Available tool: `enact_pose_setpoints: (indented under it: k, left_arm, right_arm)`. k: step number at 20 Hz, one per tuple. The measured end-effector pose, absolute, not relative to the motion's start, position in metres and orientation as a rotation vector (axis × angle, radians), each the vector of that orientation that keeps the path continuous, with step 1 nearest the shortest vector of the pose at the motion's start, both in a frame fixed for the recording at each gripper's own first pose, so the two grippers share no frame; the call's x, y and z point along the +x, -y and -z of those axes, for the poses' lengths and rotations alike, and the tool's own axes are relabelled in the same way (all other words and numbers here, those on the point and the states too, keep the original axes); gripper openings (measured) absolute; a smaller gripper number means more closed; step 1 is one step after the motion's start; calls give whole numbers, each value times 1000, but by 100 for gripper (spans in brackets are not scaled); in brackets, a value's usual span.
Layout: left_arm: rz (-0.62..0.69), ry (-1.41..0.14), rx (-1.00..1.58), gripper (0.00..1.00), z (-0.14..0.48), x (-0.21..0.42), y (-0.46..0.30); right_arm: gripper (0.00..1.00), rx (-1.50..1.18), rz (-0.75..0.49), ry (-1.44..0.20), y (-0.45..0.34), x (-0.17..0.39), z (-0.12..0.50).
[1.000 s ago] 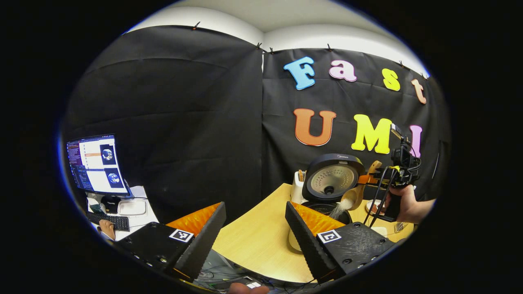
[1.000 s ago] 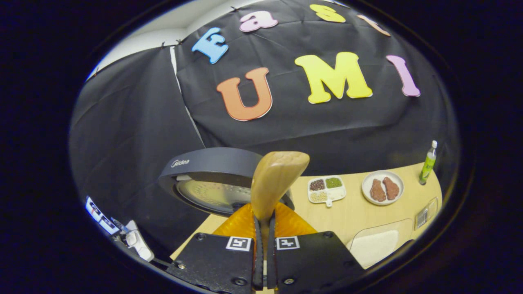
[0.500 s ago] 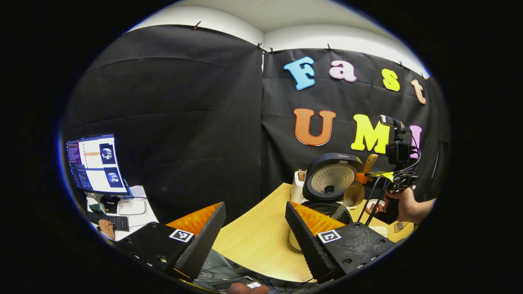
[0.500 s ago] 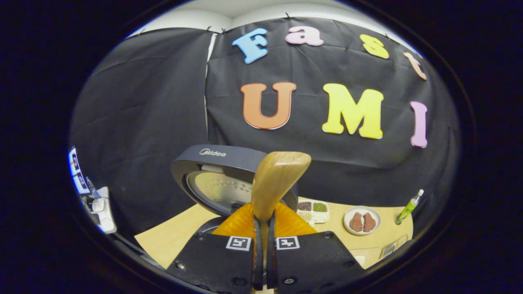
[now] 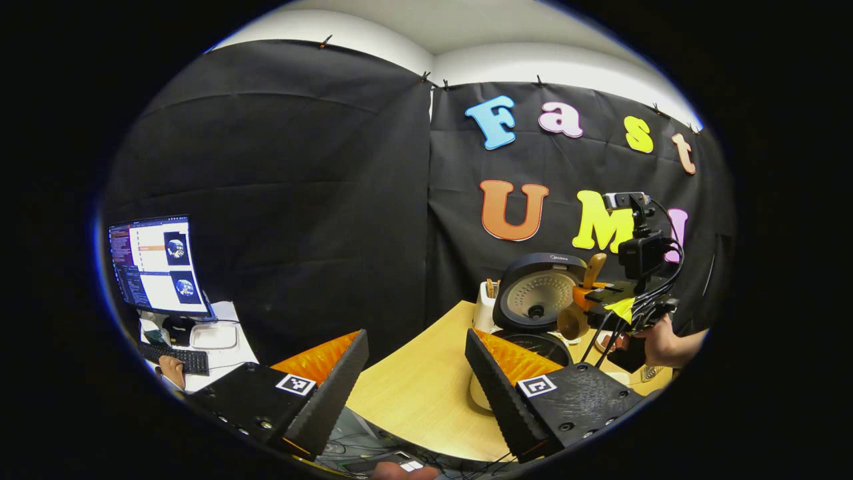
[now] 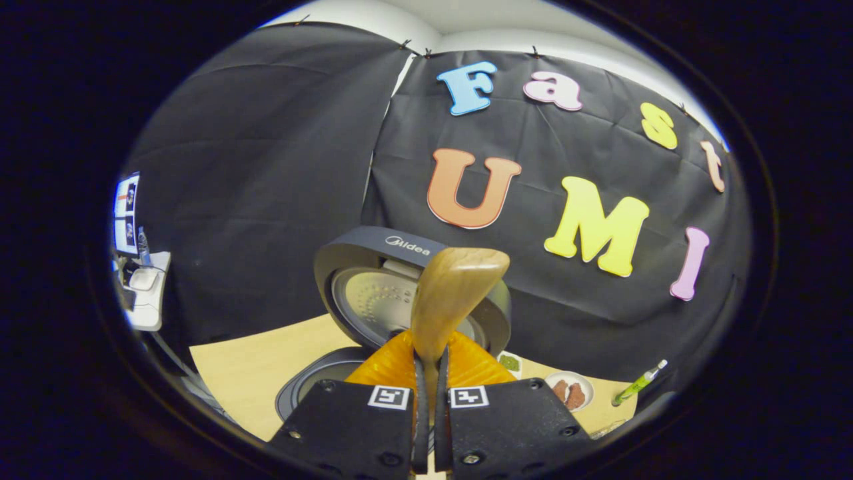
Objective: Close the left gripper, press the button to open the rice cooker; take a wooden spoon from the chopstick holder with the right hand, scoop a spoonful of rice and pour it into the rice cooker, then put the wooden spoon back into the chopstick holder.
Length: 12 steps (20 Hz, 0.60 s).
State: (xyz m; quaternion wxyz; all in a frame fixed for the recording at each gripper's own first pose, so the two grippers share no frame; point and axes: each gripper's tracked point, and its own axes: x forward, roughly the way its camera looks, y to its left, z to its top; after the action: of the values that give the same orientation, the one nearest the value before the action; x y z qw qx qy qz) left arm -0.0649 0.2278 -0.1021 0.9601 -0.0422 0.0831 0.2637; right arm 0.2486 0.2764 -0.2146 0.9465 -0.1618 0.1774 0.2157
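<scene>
Now the right hand-held gripper (image 6: 430, 400) is clenched on the wooden spoon (image 6: 453, 293), whose bowl rises just ahead of its fingers, over the open rice cooker (image 6: 373, 300) on the surface (image 6: 240, 373). Meanwhile the left hand-held gripper (image 5: 416, 380) hangs released, fingers wide apart, with the cooker ahead to its right.

One brand word and four coded squares on my feeds

In my right gripper view I see a single pale brand word printed on the dark rim of the rice cooker lid (image 6: 373, 250); in my left gripper view the same mark is too small to make out. Each finger block of the right gripper (image 6: 430, 363) carries a square black-and-white coded marker (image 6: 389, 397), and so does each block of the left gripper (image 5: 416, 347), one marker per side (image 5: 295, 384). The monitor (image 5: 156, 265) shows lines of text too fine for me to read.
</scene>
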Motion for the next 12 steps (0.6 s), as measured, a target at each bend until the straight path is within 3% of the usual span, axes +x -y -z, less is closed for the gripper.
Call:
enact_pose_setpoints:
  k: [12]
  left_arm:
    - [-482, -165, -69, 95, 90, -57, -197]
  right_arm:
    - [9, -163, -429, -407, -252, 242, 199]
